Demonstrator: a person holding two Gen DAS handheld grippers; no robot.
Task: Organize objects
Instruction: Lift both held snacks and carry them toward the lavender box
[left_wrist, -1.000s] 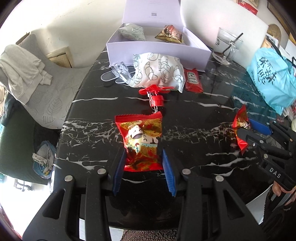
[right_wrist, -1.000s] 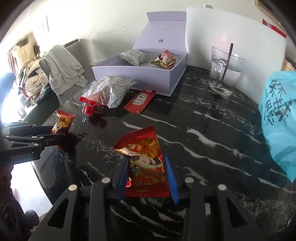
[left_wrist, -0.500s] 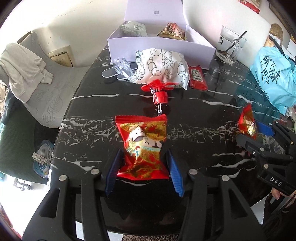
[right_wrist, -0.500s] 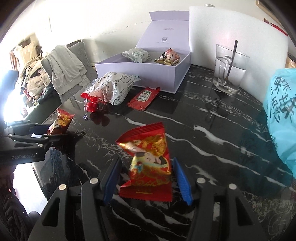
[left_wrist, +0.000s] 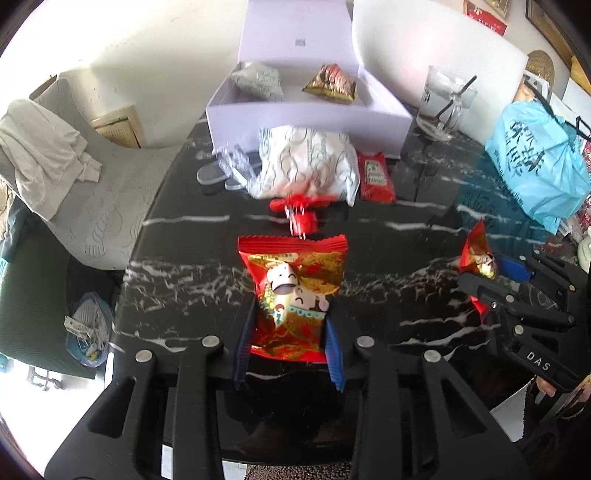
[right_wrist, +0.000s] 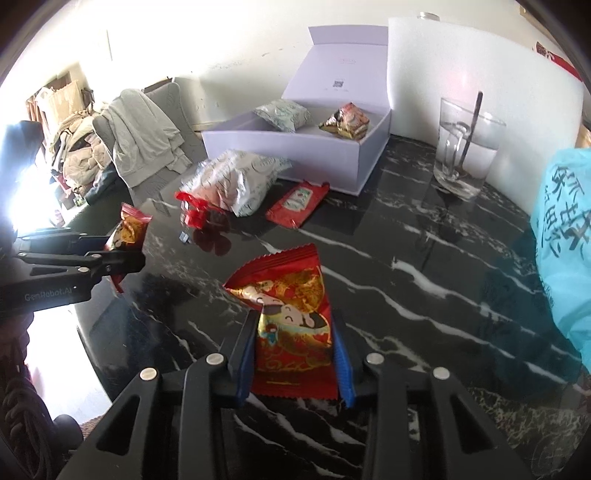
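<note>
left gripper (left_wrist: 290, 334): jaws pinching a red snack packet (left_wrist: 295, 291), lifted off the black marble bench (left_wrist: 192, 266) | right gripper (right_wrist: 293, 356): jaws pinching second red packet (right_wrist: 290, 325) above bench | open white box (right_wrist: 295, 147) at far side, two packets inside

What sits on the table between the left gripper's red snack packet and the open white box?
In the left wrist view: a red clip, then the white patterned bag against the open white box; beyond the held red snack packet.
</note>
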